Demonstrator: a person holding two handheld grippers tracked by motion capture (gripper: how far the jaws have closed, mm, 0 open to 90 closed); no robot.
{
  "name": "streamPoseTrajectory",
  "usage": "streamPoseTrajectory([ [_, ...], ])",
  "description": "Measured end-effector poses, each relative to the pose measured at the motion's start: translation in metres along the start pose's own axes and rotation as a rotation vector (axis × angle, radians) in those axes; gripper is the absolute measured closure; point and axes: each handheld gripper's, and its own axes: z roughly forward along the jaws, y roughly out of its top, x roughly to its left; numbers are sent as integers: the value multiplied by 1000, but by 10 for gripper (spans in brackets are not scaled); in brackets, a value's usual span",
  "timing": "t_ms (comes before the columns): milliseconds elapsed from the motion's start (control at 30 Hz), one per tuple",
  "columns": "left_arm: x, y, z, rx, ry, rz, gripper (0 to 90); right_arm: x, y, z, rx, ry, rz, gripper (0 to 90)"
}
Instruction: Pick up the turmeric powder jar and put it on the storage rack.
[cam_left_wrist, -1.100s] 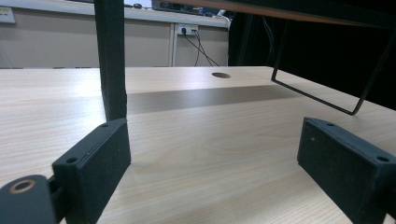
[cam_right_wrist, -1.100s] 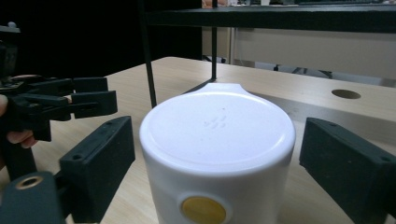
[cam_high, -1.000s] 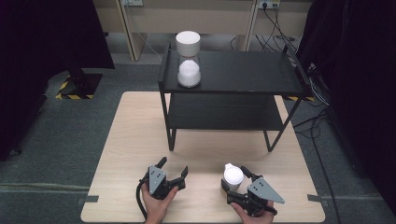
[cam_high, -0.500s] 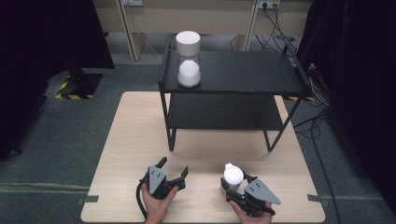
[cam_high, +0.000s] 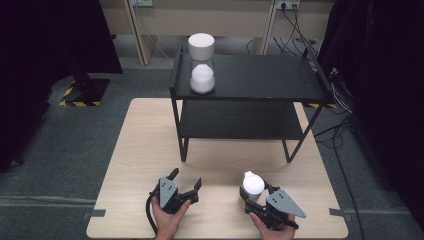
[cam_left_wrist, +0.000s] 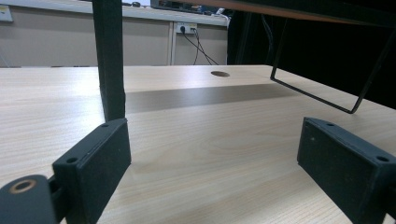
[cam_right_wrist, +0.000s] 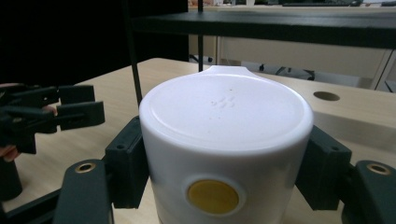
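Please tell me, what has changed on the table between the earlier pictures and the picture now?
The right gripper has closed its jaws on the small white plastic container with a round yellow spot, which stands on the light wooden table; a second ago they stood open around it. The left gripper stayed open and in place. The white hourglass-shaped jar on the black metal shelf has not moved.

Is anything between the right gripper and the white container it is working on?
Nothing visible. The right gripper has its jaws closed on the sides of the white container, which stands on the table. The left gripper sits apart, open and empty.
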Motion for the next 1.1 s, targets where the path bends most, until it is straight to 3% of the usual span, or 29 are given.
streamPoseTrajectory([
  [667, 0, 0, 0, -2, 2, -5, 92, -22, 30, -15, -158, -82, 51, 308],
  [1100, 0, 0, 0, 0, 0, -4, 92, -28, 48, -11, -207, -110, 56, 308],
])
